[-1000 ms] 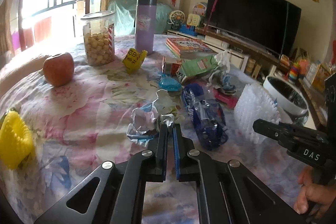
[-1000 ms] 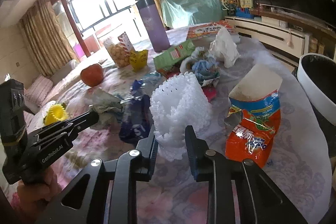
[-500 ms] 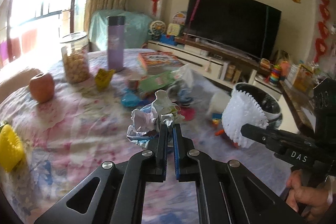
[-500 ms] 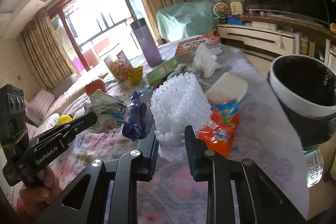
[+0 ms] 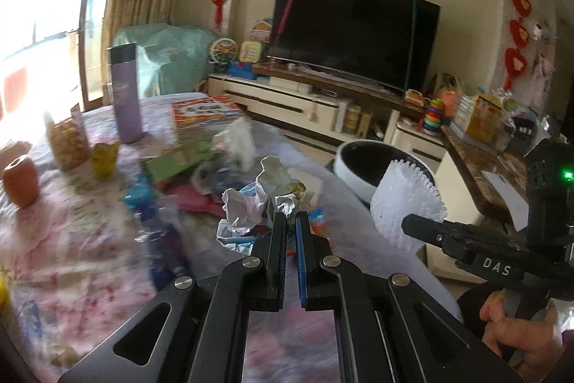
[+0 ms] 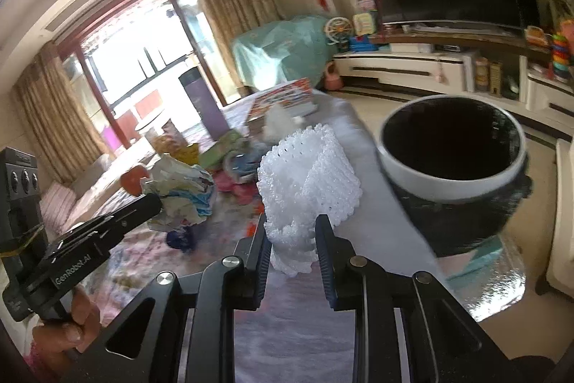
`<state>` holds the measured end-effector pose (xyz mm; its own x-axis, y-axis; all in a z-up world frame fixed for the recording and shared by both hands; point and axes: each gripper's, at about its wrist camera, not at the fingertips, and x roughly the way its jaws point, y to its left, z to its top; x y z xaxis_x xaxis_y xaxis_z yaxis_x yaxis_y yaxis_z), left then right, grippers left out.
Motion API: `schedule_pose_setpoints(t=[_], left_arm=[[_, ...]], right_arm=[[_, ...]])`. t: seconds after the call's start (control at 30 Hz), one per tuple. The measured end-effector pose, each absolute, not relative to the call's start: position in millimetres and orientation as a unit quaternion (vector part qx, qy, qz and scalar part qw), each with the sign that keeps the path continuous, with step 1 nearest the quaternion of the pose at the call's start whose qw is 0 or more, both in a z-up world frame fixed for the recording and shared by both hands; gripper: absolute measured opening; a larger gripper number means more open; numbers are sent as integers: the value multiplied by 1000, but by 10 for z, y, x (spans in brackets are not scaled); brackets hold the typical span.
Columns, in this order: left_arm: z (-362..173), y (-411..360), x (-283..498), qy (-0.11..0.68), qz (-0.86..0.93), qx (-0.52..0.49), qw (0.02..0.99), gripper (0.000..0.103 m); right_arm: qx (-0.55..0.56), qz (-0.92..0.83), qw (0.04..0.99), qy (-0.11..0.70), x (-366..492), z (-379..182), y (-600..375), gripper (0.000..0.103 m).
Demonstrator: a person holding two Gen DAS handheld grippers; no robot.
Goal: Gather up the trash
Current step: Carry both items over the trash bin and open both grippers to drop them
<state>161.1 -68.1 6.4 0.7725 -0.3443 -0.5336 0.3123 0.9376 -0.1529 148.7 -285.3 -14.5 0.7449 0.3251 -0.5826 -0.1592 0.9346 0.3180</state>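
My left gripper (image 5: 290,216) is shut on a crumpled wad of paper and wrappers (image 5: 258,200) and holds it above the table; the wad also shows in the right wrist view (image 6: 179,185). My right gripper (image 6: 292,225) is shut on a white foam fruit net (image 6: 308,178), lifted near the table's right edge; the net shows in the left wrist view (image 5: 407,203). A round bin with a white rim and black inside (image 6: 452,146) stands just beyond the table edge, right of both loads; it also shows in the left wrist view (image 5: 362,164).
On the floral tablecloth (image 5: 71,239) lie more wrappers, a blue bottle (image 5: 158,232), a green carton (image 5: 179,160), an apple (image 5: 21,182), a snack jar (image 5: 66,139), a purple flask (image 5: 125,96) and books (image 5: 204,112). A TV stand (image 5: 323,103) runs behind.
Both grippers have lifted their loads off the table and swung right toward the bin. The bin now looms much larger in the right wrist view.
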Motion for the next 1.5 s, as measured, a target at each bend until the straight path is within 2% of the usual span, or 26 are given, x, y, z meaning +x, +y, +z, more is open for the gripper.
schedule_pose_setpoints(t=[0.6, 1.2, 1.5], left_arm=[[-64, -1397, 2421, 304, -240, -8, 922, 4], [-18, -1914, 3108, 304, -267, -5, 915, 4], [-53, -2167, 3380, 321, -271, 1, 907, 4]], right_arm=[[141, 56, 928, 340, 1556, -158, -3711, 25], [132, 38, 925, 354, 2078, -81, -4171, 25], [125, 45, 908, 397, 2318, -231, -4332, 25]])
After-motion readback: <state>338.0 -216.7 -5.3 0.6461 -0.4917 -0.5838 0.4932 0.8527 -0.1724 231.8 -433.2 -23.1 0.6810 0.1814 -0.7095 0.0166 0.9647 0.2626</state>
